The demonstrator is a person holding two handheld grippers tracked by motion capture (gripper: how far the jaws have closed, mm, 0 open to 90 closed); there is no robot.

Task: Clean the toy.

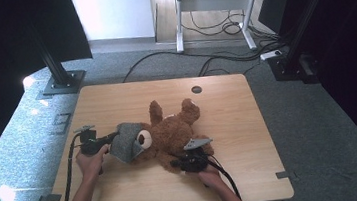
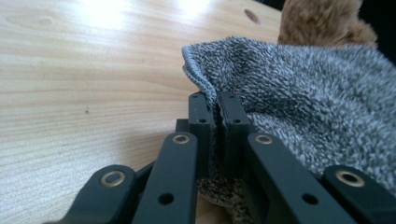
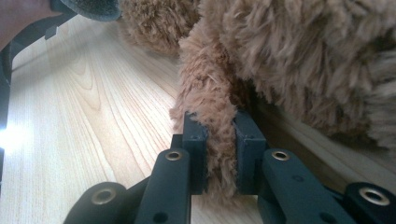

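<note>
A brown teddy bear [image 1: 172, 131] lies on the wooden table [image 1: 227, 100], its head toward the left and partly covered by a grey knitted hat [image 1: 126, 142]. My left gripper [image 1: 112, 136] is shut on the hat's edge; in the left gripper view the knit hat [image 2: 303, 93] is pinched between the two pads [image 2: 201, 121], with the bear's fur [image 2: 322, 21] behind it. My right gripper [image 1: 177, 162] is at the bear's near side, shut on a furry limb [image 3: 210, 116] that runs between its fingers [image 3: 247, 140].
A round cable hole [image 1: 196, 89] sits near the table's far edge. Cables trail from both grippers over the front edge. Black stands [image 1: 60, 75] and floor cables [image 1: 222, 60] lie beyond the table. Bare wood extends on the right half and front.
</note>
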